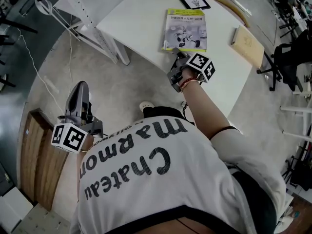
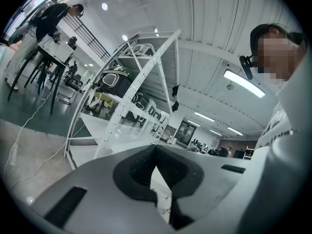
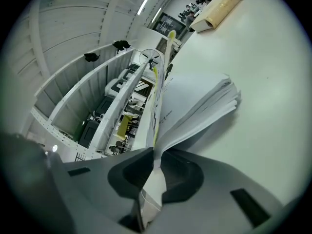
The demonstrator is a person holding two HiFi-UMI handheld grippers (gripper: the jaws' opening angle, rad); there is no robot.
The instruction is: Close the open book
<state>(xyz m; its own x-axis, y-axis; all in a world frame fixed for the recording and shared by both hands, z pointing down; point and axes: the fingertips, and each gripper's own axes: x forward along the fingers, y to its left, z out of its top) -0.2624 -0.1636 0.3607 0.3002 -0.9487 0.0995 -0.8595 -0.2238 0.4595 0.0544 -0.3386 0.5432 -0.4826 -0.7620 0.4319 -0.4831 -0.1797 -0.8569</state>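
Note:
A book [image 1: 185, 29] with a yellow-and-grey cover lies on the white table [image 1: 141, 18]. My right gripper [image 1: 176, 52] is at the book's near edge. In the right gripper view its jaws [image 3: 155, 156] are shut on the yellow-edged cover [image 3: 157, 89], which stands lifted on edge. The white pages [image 3: 204, 106] fan out on the table beside it. My left gripper [image 1: 80, 87] hangs low at the left, away from the table. Its fingertips [image 2: 156, 149] meet with nothing between them.
A black-framed card [image 1: 195, 3] lies beyond the book, and a tan board [image 1: 247, 44] rests at the table's right edge. A white shelf rack [image 1: 92, 18] stands left of the table. A wooden panel [image 1: 39, 160] lies on the floor, and a black chair [image 1: 292, 52] stands at the right.

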